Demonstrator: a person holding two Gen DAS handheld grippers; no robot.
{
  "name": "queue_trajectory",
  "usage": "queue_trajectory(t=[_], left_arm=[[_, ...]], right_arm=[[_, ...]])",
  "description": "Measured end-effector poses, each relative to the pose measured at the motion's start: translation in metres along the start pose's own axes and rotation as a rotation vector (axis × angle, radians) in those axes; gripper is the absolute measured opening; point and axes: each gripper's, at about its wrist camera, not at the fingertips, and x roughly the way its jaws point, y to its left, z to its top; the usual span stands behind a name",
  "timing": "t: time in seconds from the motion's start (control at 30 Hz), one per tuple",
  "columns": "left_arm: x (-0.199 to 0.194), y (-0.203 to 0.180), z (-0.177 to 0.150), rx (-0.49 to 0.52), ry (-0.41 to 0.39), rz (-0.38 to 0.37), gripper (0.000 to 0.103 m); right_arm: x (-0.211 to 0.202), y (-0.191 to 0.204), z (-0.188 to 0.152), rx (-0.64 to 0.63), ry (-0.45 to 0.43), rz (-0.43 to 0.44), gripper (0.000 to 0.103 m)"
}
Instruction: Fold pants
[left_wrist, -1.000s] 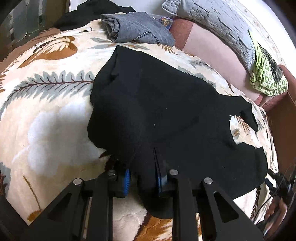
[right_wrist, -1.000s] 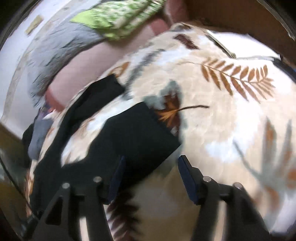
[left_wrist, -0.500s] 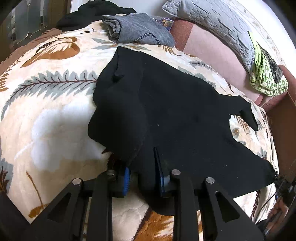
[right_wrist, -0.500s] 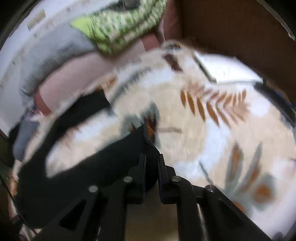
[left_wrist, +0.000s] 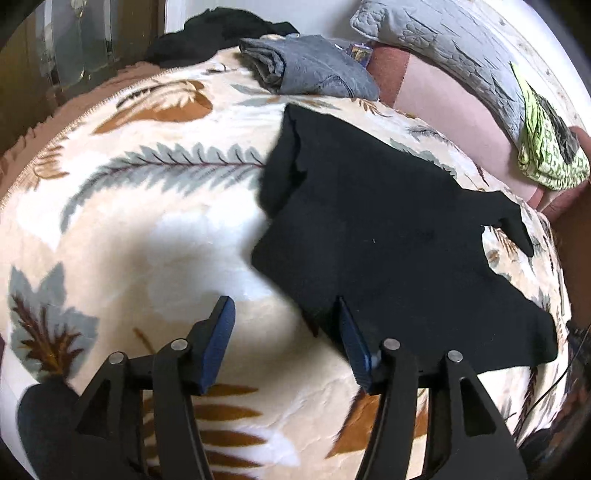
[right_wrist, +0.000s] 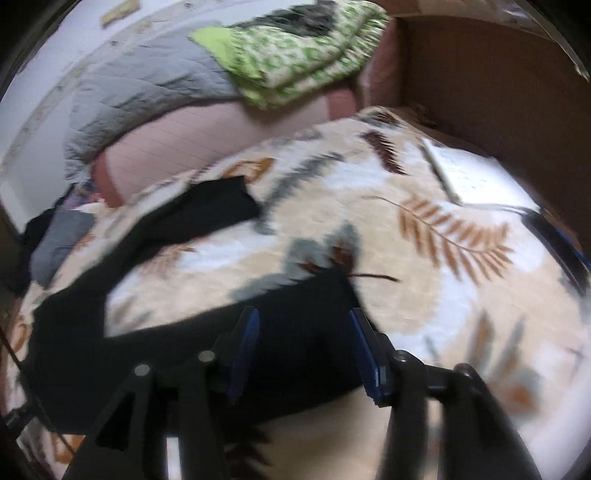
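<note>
The black pants (left_wrist: 388, 236) lie spread flat on a leaf-patterned blanket (left_wrist: 155, 236). My left gripper (left_wrist: 283, 304) hovers over their near edge, its jaws opening. Mostly blanket shows between the blue pads (left_wrist: 218, 339); a corner of the pants reaches in beside the right one, unpressed. In the blurred right wrist view, the right gripper (right_wrist: 303, 315) hangs over the end of a pants leg (right_wrist: 295, 354), its jaws opening too. Black cloth lies below and between its pads (right_wrist: 365, 354), loose. The other leg end (right_wrist: 221, 206) lies farther back.
A folded grey garment (left_wrist: 314, 70) and a black heap of clothes (left_wrist: 221, 37) sit at the blanket's far edge. A grey quilted pillow (left_wrist: 436, 55) and a green patterned cloth (left_wrist: 546, 151) lie on a pink sheet (left_wrist: 443, 103). A brown board (right_wrist: 498, 92) bounds the right side.
Half a second ago both grippers were shut on the pants' edge. Both have now let go with jaws apart. The left one has shifted left off the cloth; the right one has lifted.
</note>
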Motion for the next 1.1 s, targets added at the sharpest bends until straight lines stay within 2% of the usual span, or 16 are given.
queue_trajectory(t=[0.07, 0.13, 0.3, 0.37, 0.5, 0.63, 0.87, 1.0, 1.1], left_arm=[[-0.006, 0.002, 0.0, 0.005, -0.011, 0.009, 0.057], [-0.013, 0.006, 0.002, 0.005, -0.026, 0.058, 0.057], [-0.021, 0.023, 0.008, -0.033, -0.048, 0.037, 0.057], [-0.022, 0.025, 0.011, -0.037, -0.051, 0.006, 0.057], [-0.021, 0.015, 0.013, -0.022, -0.045, -0.031, 0.065], [-0.017, -0.002, 0.014, 0.003, -0.047, -0.044, 0.065], [-0.003, -0.023, 0.015, 0.044, -0.037, -0.041, 0.065], [0.007, -0.024, 0.015, 0.048, -0.031, -0.025, 0.065], [0.02, -0.02, 0.014, 0.038, 0.005, 0.0, 0.065]], right_arm=[[-0.003, 0.016, 0.0, -0.026, -0.001, 0.083, 0.052], [-0.002, 0.031, -0.003, -0.045, 0.007, 0.146, 0.053], [0.008, 0.071, -0.019, -0.086, 0.077, 0.306, 0.053], [0.009, 0.09, -0.027, -0.131, 0.095, 0.351, 0.053], [0.016, 0.121, -0.042, -0.221, 0.127, 0.383, 0.053], [0.029, 0.143, -0.059, -0.26, 0.171, 0.39, 0.053], [0.044, 0.151, -0.069, -0.284, 0.213, 0.384, 0.053], [0.05, 0.152, -0.073, -0.297, 0.228, 0.38, 0.053], [0.051, 0.154, -0.073, -0.312, 0.225, 0.377, 0.054]])
